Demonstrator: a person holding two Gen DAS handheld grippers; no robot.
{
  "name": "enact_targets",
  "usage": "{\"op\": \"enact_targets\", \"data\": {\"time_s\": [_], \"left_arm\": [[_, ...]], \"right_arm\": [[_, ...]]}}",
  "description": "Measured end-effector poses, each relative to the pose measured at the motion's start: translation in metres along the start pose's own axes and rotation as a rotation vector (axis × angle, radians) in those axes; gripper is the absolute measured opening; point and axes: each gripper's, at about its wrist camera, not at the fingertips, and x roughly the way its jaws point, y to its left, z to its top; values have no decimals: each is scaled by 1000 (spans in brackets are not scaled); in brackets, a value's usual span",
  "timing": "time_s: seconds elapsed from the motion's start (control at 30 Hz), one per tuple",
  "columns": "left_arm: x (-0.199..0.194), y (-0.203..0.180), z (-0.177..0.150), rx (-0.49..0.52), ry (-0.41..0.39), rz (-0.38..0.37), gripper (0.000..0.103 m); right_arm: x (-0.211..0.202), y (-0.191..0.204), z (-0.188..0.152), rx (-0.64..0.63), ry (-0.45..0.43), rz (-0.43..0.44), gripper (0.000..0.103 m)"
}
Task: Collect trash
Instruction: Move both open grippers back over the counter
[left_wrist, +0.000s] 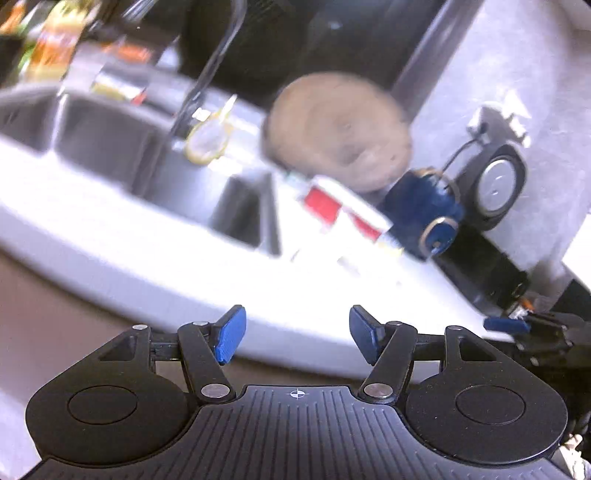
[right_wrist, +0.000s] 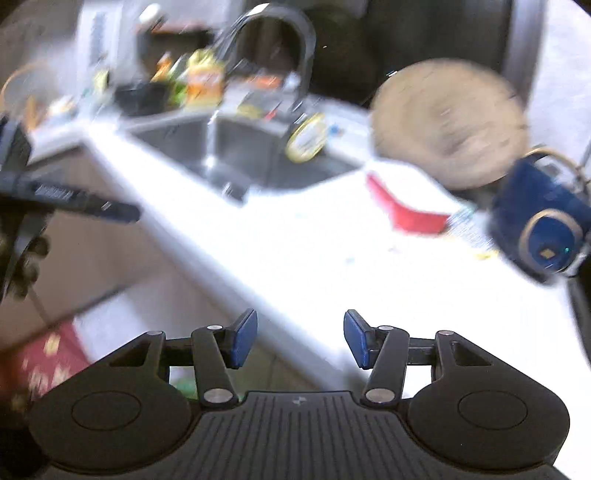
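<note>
Both views are blurred by motion. A red and white carton (left_wrist: 343, 210) (right_wrist: 410, 195) lies on the white countertop (left_wrist: 184, 266) (right_wrist: 314, 251), right of the sink. Small scraps (right_wrist: 476, 236) lie near the carton. My left gripper (left_wrist: 297, 338) hangs open at the counter's front edge, nothing between its blue pads. My right gripper (right_wrist: 300, 339) is also open and empty, over the counter's edge. The other gripper's blue fingertip (left_wrist: 506, 325) shows at the right of the left wrist view, and its dark body (right_wrist: 74, 199) at the left of the right wrist view.
A steel sink (left_wrist: 122, 147) (right_wrist: 236, 147) with a dark faucet (right_wrist: 291, 48) sits at the left. A round wooden board (left_wrist: 340, 129) (right_wrist: 447, 122) leans at the back. A blue canister (left_wrist: 424, 210) (right_wrist: 543, 221) stands at the right. Bottles (right_wrist: 203, 77) crowd behind the sink.
</note>
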Motion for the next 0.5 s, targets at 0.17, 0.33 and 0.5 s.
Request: {"op": "enact_targets", "data": {"time_s": [0.17, 0.33, 0.5], "left_arm": [[5, -36, 41, 74, -40, -7, 67], [22, -59, 76, 40, -27, -9, 67], [41, -93, 110, 75, -68, -15, 67]], "right_arm": [[10, -40, 30, 74, -11, -193, 55], [31, -69, 45, 169, 31, -241, 55], [47, -100, 85, 191, -31, -219, 72]]}}
